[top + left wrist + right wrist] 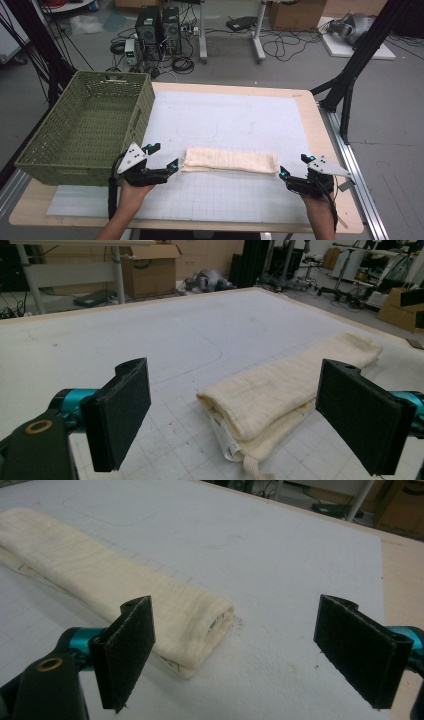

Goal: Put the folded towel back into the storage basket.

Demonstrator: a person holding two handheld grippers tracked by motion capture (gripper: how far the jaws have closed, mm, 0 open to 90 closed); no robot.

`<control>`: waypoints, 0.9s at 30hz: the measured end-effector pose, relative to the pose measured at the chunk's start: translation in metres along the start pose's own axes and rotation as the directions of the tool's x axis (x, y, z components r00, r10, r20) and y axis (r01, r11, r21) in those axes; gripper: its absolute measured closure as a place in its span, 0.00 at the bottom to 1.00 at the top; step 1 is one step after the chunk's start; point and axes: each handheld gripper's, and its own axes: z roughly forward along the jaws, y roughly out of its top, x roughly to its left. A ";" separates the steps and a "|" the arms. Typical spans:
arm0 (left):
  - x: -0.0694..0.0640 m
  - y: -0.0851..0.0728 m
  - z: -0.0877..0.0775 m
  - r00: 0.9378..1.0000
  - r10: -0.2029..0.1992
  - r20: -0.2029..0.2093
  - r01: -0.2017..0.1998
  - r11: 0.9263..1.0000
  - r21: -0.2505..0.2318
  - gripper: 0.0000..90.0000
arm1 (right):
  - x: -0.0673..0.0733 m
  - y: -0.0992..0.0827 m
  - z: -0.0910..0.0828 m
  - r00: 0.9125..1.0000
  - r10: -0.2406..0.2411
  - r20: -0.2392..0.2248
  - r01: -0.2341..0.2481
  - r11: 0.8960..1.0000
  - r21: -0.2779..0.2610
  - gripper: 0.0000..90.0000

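Cream folded cloth point(230, 161) is laid lengthwise across the white gridded mat point(240, 120). Left gripper point(165, 157) and right gripper point(295, 167) are held agape at its opposite ends. Contact cannot be told. Green woven basket point(85, 130) is set leftward.

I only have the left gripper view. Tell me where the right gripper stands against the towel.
Observer: The right gripper sits at the far end of the folded towel, jaws open, not touching it.
Operator: Say what's beside my left hand.
Observer: A green woven basket stands on the table's left side, close to the left gripper.
Operator: Report the towel's end by the right gripper.
Observer: It's a rounded fold, lying flat on the white mat.
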 end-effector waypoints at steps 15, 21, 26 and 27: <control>-0.001 0.000 0.005 1.000 -0.007 0.016 0.006 0.999 0.033 0.17 | -0.002 -0.003 0.003 0.999 0.012 -0.030 -0.012 1.000 0.003 0.17; -0.001 0.006 0.002 0.999 -0.029 0.033 0.029 0.999 0.021 0.17 | -0.002 -0.002 0.001 1.000 0.016 -0.026 -0.016 1.000 0.001 0.17; -0.001 0.008 0.003 0.999 -0.039 0.037 0.038 0.999 0.025 0.17 | -0.001 -0.002 0.000 1.000 0.022 -0.020 -0.022 1.000 -0.002 0.17; -0.002 0.009 0.003 0.999 -0.036 0.036 0.035 0.999 0.031 0.17 | -0.001 -0.002 0.000 0.999 0.029 -0.021 -0.029 1.000 -0.002 0.17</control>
